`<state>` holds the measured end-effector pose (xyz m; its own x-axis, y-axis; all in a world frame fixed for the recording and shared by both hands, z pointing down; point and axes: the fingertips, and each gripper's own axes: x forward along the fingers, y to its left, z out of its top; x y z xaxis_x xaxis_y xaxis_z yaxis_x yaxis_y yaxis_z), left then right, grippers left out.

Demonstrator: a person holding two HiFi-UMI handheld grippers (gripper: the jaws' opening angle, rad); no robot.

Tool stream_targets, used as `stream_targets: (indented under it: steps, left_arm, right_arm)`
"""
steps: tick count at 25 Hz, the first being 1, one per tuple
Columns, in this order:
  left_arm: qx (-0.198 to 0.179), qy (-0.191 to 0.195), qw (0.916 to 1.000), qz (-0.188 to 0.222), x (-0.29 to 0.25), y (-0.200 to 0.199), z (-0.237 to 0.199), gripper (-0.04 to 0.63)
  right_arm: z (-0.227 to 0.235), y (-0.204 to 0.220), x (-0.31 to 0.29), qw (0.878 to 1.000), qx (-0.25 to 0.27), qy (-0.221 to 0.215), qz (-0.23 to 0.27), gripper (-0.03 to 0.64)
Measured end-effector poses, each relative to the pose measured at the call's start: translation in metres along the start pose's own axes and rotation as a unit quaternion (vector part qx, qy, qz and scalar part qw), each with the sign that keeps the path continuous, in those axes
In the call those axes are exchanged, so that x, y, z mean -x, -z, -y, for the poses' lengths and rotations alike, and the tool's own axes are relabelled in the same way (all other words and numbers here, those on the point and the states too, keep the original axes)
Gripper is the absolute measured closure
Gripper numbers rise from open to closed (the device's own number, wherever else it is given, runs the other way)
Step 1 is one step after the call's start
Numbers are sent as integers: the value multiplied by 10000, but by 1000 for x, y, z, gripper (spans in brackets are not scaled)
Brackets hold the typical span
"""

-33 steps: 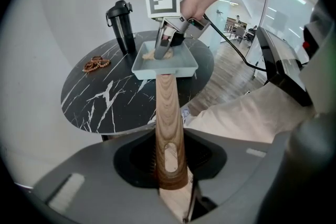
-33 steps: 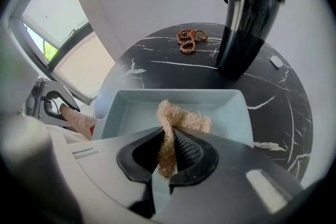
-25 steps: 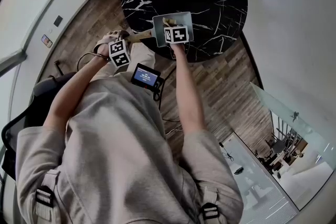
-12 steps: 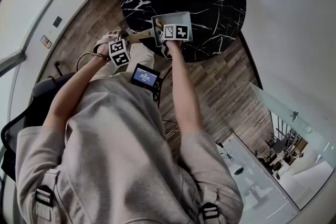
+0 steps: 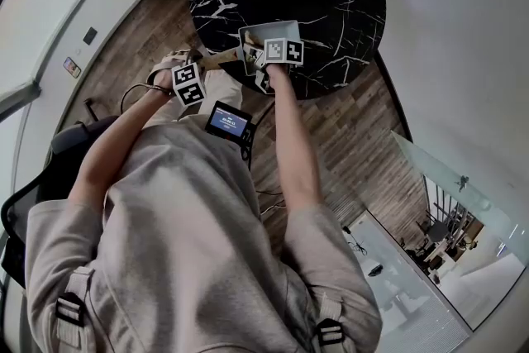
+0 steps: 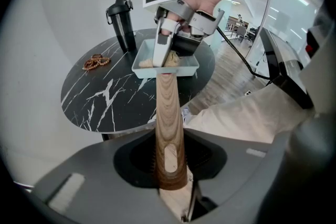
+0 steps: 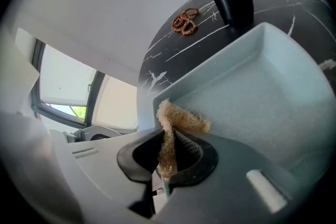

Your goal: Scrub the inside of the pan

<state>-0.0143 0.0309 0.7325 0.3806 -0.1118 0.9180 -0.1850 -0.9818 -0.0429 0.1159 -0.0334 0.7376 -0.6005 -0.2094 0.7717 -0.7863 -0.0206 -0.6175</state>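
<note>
1. Left gripper [image 6: 170,165] clamped on wooden handle [image 6: 169,113] of pan [image 6: 144,73]; pan sits at near edge of table [image 6: 105,105], handle overhanging
2. Right gripper [image 7: 167,157] pinches scrub pad [image 7: 181,119] against pan floor
3. Black bottle [image 6: 122,21] just behind pan; brown beads [image 6: 94,62] near far edge

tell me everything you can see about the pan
The pan is shallow, square and pale grey-blue, with low upright walls and a speckled inside. A long wooden handle with an oval hanging hole runs toward the person, clamped in the left tongs. The pan lies at the near edge of the black marble table. Inside, near one wall, the right tongs hold a tan fibrous scrubbing pad against its surface.
</note>
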Motion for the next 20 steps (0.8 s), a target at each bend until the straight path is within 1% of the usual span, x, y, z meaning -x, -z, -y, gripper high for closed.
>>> stream_targets:
  steps: [2,6,7,9,11,12,13,14,15,16,17,18,20]
  left_arm:
    - [-7,5,10000,-7,0,0,0,483]
    - [-5,15,10000,18,0,0,0,483]
    - [-3,14,10000,22,0,0,0,483]
    - [6,5,10000,30,0,0,-1,483]
    - [18,0,10000,42,0,0,-1,483]
    - [19,1,10000,46,0,0,-1,483]
    - [17,2,10000,48,1,0,-1,483]
    - [16,4,10000,48,1,0,-1,483]
    - [15,5,10000,48,1,0,0,483]
    - [13,4,10000,47,1,1,-1,483]
    - [11,2,10000,47,1,1,-1,483]
    - [11,-3,10000,48,1,1,-1,483]
    - [16,-12,10000,56,0,1,-1,483]
  right_arm:
    - [-6,2,4,9997,-102,-238,2,577]
    - [-16,6,12,9991,104,-414,1,576]
    - [-22,5,15,9985,137,-528,59,576]
    - [-37,-2,26,9953,130,-930,254,575]
    - [-53,-11,40,9894,152,-1345,531,575]
    - [-56,-16,48,9873,225,-1418,686,575]
    - [-55,-21,55,9866,358,-1349,845,575]
    - [-50,-26,61,9870,557,-1134,992,575]
    - [-41,-31,67,9874,826,-784,1103,575]
    - [-29,-35,73,9860,1148,-340,1159,575]
    - [-17,-38,78,9820,1487,142,1154,575]
    - [-6,-41,82,9755,1803,606,1103,575]
    - [14,-43,89,9591,2290,1373,944,575]
